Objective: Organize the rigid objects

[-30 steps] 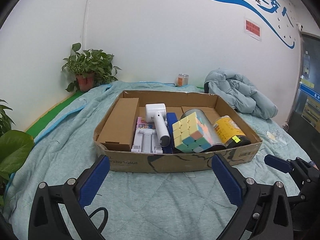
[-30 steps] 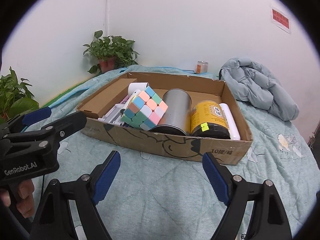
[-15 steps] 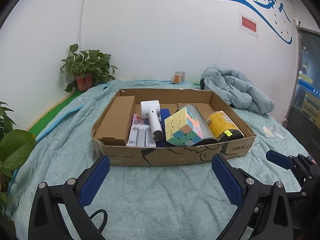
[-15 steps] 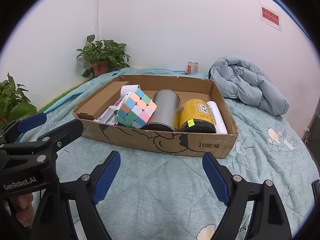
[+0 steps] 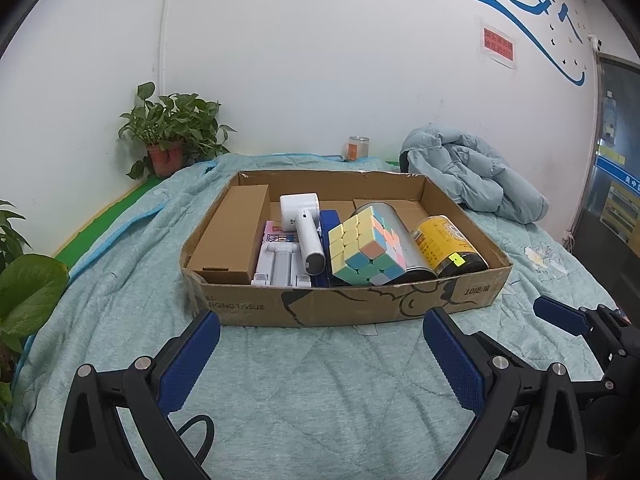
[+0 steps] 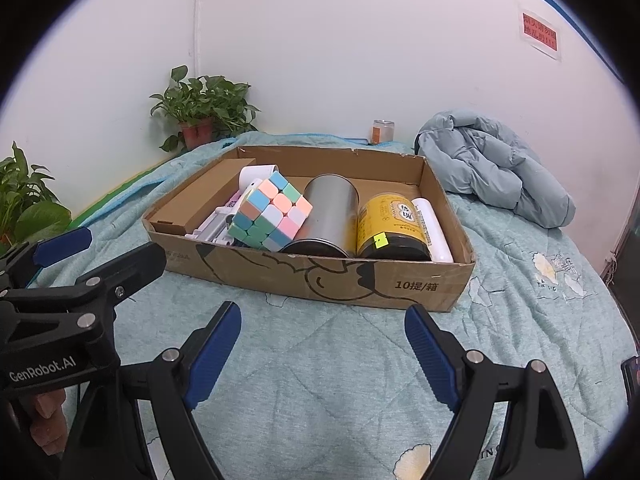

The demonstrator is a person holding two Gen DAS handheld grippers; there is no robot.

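Observation:
A shallow cardboard box (image 5: 340,308) (image 6: 360,284) rests on the teal quilt. Inside it lie a brown carton (image 5: 232,240), a white handheld device (image 5: 304,228), a white packaged item (image 5: 280,264), a pastel puzzle cube (image 5: 366,250) (image 6: 272,210), a silver tin (image 6: 330,216) (image 5: 400,240), a yellow-labelled jar (image 6: 390,224) (image 5: 446,246) and a white tube (image 6: 432,228). My left gripper (image 5: 320,356) stands open in front of the box with nothing between its fingers. My right gripper (image 6: 322,346) is open and empty too, on the near side of the box.
A crumpled blue jacket (image 5: 472,172) lies on the quilt behind the box on the right. A small jar (image 5: 357,148) stands by the wall. Potted plants (image 5: 172,128) sit at the back left, with leaves (image 5: 28,288) at the left edge. A hand (image 6: 48,420) holds the left gripper.
Both grippers have pulled back a little from the box, which now looks slightly farther away. Both stay open and the items in the box have not moved.

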